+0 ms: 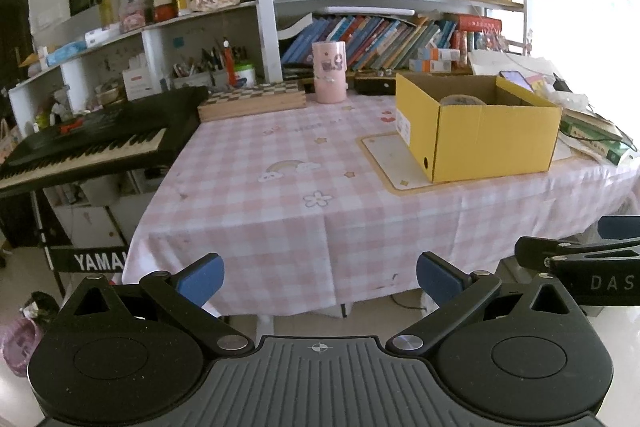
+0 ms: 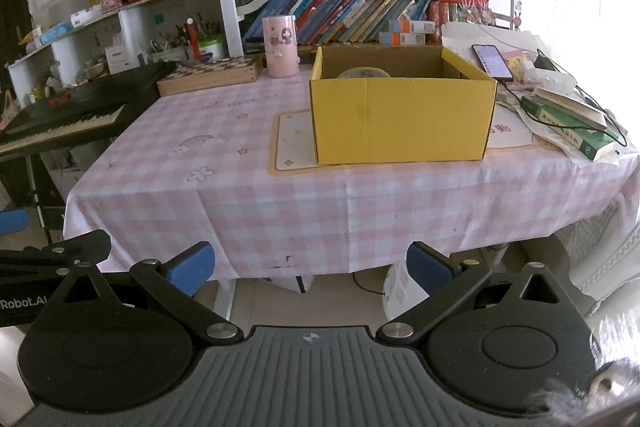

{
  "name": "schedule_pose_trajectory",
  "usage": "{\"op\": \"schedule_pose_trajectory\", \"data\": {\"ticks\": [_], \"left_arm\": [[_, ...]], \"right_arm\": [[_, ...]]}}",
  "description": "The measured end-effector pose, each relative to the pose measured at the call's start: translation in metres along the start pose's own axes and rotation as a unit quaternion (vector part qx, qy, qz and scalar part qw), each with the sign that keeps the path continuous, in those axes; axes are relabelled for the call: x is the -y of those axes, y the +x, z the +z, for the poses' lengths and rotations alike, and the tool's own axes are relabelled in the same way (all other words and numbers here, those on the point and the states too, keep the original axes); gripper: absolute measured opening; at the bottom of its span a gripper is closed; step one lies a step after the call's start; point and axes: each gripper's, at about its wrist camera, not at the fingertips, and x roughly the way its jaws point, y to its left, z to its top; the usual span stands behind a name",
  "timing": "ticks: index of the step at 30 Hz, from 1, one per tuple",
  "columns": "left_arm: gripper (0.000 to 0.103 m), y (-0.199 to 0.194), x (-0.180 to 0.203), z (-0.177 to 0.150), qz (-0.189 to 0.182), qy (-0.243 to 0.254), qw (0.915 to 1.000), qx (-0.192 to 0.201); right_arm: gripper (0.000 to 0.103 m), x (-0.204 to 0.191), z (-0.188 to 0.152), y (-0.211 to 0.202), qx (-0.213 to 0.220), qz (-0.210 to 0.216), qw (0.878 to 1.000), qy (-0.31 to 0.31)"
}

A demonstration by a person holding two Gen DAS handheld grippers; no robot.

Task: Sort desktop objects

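Observation:
An open yellow cardboard box (image 1: 480,131) (image 2: 400,115) stands on a mat on the table with the pink checked cloth (image 1: 280,195) (image 2: 240,195). A round greyish object (image 1: 462,101) (image 2: 363,72) shows inside the box, mostly hidden by its walls. A pink cylindrical holder (image 1: 329,71) (image 2: 280,46) stands at the back of the table. My left gripper (image 1: 320,279) is open and empty, in front of the table's near edge. My right gripper (image 2: 310,267) is open and empty, also short of the near edge. Each gripper appears at the side of the other's view.
A wooden chessboard box (image 1: 252,101) (image 2: 208,75) lies at the back left. A black keyboard (image 1: 88,147) (image 2: 60,119) stands left of the table. A phone (image 2: 492,61), cables and green books (image 2: 572,131) crowd the right side. Bookshelves (image 1: 380,39) rise behind.

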Motion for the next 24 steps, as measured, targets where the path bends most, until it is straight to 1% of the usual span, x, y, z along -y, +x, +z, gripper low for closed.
{"op": "schedule_pose_trajectory", "data": {"ticks": [19,24], "left_arm": [[0.103,0.0029,0.0025,0.0001,-0.003,0.003,1.0000,-0.005],[0.103,0.0013,0.0023,0.0011,-0.009,0.003,1.0000,0.003]], "right_arm": [[0.103,0.0003,0.0013,0.0035,-0.003,0.004,1.000,-0.002],[0.103,0.0001,0.0014,0.0035,-0.003,0.004,1.000,-0.003]]}}
